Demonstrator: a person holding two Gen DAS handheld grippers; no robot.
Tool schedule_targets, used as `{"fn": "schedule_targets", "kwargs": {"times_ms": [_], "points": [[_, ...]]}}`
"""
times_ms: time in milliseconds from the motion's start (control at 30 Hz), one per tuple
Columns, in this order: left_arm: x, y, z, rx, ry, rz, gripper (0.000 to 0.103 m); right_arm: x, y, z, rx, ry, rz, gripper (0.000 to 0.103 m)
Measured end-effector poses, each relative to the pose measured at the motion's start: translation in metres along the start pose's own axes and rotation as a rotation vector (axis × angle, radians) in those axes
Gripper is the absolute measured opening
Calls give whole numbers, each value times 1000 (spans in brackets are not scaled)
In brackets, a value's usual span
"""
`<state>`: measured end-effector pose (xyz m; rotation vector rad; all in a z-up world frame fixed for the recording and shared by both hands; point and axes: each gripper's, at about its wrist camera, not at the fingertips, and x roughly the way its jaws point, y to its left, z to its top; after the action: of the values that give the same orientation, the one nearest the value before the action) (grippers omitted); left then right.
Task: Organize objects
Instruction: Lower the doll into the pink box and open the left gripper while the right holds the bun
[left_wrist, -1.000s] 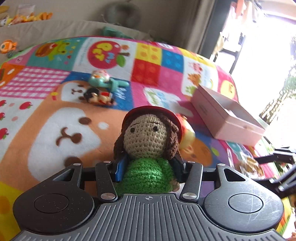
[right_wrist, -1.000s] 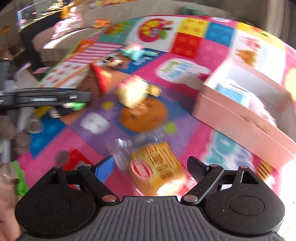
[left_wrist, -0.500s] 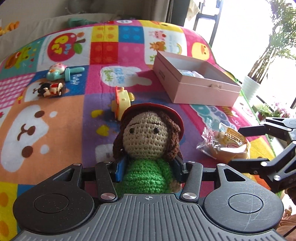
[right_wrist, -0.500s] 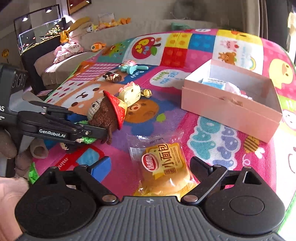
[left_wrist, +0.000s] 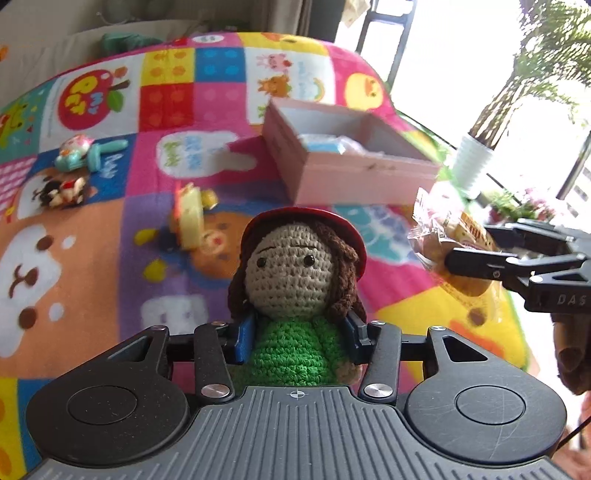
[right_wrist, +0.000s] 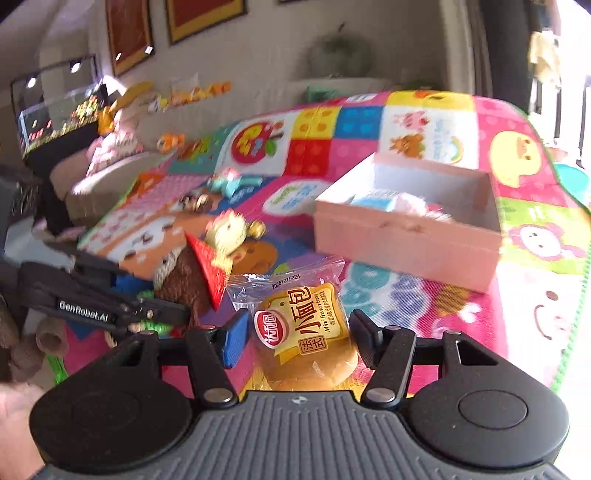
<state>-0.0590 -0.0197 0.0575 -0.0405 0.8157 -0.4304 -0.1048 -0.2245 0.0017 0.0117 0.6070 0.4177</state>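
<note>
My left gripper is shut on a crochet doll with a red hat, brown hair and green body, held above the mat. It also shows in the right wrist view. My right gripper is shut on a wrapped mini bread bun, lifted off the mat; it shows at the right of the left wrist view. An open pink box with some items inside sits on the mat beyond both grippers.
On the colourful play mat lie a yellow toy, a small dark figure toy and a teal toy. A white plant pot stands past the mat's right edge. A sofa with toys is at the left.
My right gripper has closed on the bread bun and lifted it off the mat. Both grippers have moved nearer the pink box, the left still holding the doll.
</note>
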Motion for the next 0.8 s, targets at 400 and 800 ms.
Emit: {"fn": "schedule_targets", "kwargs": {"times_ms": [400, 800], "points": [[76, -62, 150, -48, -143, -169, 51, -31, -49, -14, 171, -213, -60, 59], [183, -92, 170, -25, 5, 180, 57, -32, -77, -42, 248, -212, -97, 59]]}}
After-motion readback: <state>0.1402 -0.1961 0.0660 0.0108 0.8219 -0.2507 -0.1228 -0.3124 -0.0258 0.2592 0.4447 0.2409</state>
